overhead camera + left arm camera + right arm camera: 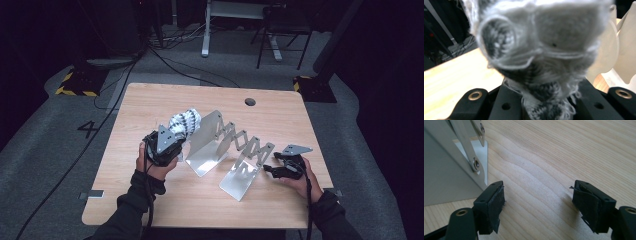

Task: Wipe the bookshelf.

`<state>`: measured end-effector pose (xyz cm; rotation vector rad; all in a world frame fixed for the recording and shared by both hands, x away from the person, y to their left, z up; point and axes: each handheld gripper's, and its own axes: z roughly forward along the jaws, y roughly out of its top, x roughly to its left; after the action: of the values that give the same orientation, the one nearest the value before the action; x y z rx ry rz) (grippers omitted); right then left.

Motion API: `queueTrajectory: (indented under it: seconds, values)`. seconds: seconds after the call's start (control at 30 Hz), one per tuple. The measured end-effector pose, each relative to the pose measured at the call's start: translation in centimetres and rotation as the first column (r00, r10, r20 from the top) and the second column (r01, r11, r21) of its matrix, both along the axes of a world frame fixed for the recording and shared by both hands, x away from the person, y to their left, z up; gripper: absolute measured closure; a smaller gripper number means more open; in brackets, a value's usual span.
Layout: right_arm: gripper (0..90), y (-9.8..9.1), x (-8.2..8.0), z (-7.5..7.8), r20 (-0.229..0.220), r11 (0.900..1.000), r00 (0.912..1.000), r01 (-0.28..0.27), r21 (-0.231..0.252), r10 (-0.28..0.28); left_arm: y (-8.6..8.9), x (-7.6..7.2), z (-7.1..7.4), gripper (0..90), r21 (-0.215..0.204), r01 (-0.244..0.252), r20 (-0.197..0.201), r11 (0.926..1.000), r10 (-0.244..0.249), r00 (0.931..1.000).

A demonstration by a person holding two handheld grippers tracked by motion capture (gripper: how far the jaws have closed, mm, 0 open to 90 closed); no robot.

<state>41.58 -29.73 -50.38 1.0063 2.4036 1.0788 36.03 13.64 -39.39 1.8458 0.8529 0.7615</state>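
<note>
A grey-and-white knitted bundle (184, 121), rolled like a sock pair, is held up above the table's left half by my left gripper (170, 137), which is shut on it. In the left gripper view the bundle (541, 47) looms close and blurred, its striped lower end pinched between the black jaws. A folding metal rack (227, 150) with two end plates and a scissor linkage stands mid-table. My right gripper (280, 162) rests low by the rack's right end, open; in the right gripper view its gripper (537, 202) frames bare wood beside the rack's plate (444, 177).
The wooden table (280, 120) has a round cable hole (250, 102) near its far edge. Beyond it lie grey carpet, cables, a desk frame and a chair. Yellow-black tape marks stand bases at left and right.
</note>
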Motion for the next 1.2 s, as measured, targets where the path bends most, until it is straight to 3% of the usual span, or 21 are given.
queueTrajectory:
  seconds: [0.13,0.27,0.43,0.53,0.7,0.77,0.8,0.9,1.2]
  values:
    - [26.1,0.0,0.0,0.0,0.0,1.0,1.0,-0.001,0.0,0.001,-0.9,-0.7,0.7,77.8,0.013,0.049,0.024,0.9987,-0.05,0.9985]
    - [26.1,0.0,0.0,0.0,-0.001,1.0,1.0,0.0,0.0,0.0,-2.0,-0.5,0.2,77.8,0.024,0.08,0.009,0.9965,-0.08,0.9968]
    - [26.1,0.0,0.0,0.0,-0.001,1.0,1.0,-0.001,0.0,0.001,-2.9,1.1,-2.2,77.9,0.036,0.084,-0.078,0.9958,-0.081,0.9937]
    - [26.1,0.0,0.0,0.0,0.0,1.0,1.0,-0.002,0.0,0.002,-3.5,2.2,-4.2,78.0,0.053,0.08,-0.152,0.9954,-0.071,0.9859]
    - [26.1,0.0,0.0,0.0,0.0,1.0,1.0,-0.001,0.0,0.001,-4.9,3.0,-6.7,78.0,0.131,0.097,-0.224,0.9867,-0.066,0.9723]
    - [26.1,0.0,0.0,0.0,0.0,1.0,1.0,-0.001,-0.001,0.001,-5.6,3.2,-7.7,78.1,0.176,0.118,-0.248,0.9772,-0.072,0.9662]
    - [26.1,0.0,0.0,0.0,-0.001,1.0,1.0,-0.001,0.0,0.001,-6.0,3.3,-8.1,78.0,0.196,0.131,-0.251,0.9719,-0.079,0.9647]
    - [26.0,0.0,0.0,0.0,0.0,1.0,1.0,-0.003,0.0,0.003,-6.7,3.6,-8.2,78.0,0.21,0.132,-0.241,0.9688,-0.08,0.9673]
    - [26.0,0.0,0.0,0.0,0.0,1.0,1.0,-0.004,-0.002,0.004,-7.7,4.4,-6.5,77.8,0.19,0.134,-0.185,0.9726,-0.098,0.9779]
